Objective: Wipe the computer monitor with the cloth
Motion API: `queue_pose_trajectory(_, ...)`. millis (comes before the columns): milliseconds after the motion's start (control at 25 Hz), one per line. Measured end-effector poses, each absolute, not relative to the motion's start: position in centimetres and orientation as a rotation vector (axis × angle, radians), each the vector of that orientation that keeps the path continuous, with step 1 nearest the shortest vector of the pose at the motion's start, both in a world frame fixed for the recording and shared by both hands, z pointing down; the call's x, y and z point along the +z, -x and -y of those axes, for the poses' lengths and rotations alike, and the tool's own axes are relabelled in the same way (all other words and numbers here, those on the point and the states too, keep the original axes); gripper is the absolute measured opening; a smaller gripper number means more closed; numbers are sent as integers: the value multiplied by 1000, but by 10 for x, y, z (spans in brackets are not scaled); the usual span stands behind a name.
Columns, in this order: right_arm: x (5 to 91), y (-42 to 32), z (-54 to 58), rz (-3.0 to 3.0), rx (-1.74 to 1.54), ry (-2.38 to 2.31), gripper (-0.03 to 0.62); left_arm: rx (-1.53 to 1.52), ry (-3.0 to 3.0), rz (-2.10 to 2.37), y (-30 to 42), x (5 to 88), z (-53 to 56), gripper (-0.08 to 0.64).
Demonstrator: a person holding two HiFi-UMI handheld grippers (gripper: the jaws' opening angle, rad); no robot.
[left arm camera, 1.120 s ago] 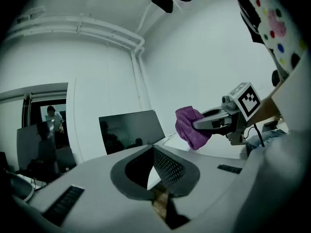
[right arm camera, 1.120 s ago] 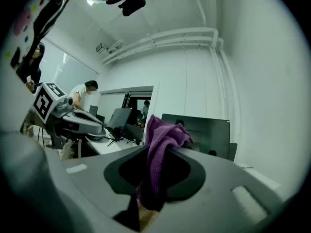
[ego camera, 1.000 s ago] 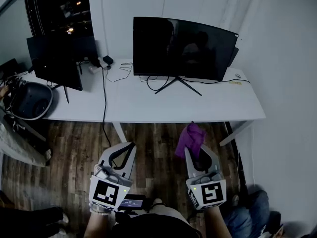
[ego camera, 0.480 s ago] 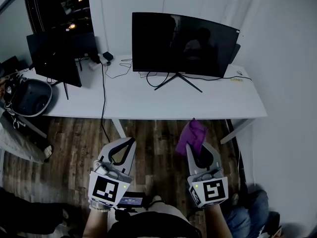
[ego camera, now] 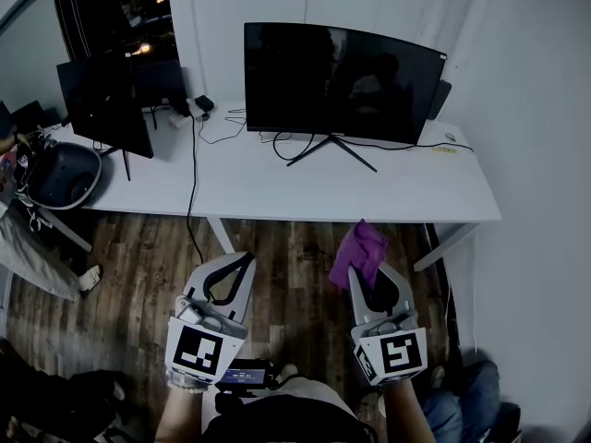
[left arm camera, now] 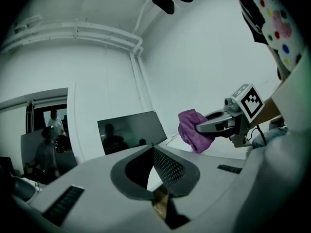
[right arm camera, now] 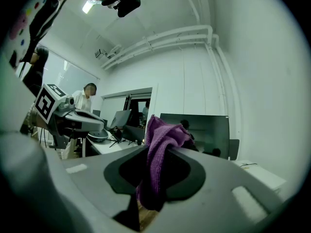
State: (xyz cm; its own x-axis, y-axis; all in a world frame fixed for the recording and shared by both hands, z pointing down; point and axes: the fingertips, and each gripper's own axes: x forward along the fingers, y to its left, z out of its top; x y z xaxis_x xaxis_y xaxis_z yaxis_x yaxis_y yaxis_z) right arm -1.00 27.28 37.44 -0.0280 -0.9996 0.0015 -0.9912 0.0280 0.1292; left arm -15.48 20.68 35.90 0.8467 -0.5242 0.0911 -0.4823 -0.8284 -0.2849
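Cables (ego camera: 193, 169), second monitor (ego camera: 106, 100) — beside computer monitor (ego camera: 337, 81).

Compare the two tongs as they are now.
The right tongs are shut on a crumpled purple cloth; the left tongs are shut on nothing. In the head view the left tongs lean rightward, the right tongs leftward. Both hang over the wooden floor, short of the white desk.
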Motion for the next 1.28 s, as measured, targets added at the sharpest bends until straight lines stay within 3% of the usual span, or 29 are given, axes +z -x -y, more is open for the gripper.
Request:
queue_pose_trajectory(640,379,-11,-248,2183,-191,-2113,91,-215,2756,-777,133,363,-179,6)
queue_pose_trajectory(1280,376,-50,-131,2118,-201,-2139,91,-166,2776,-726,89,362,-55,6)
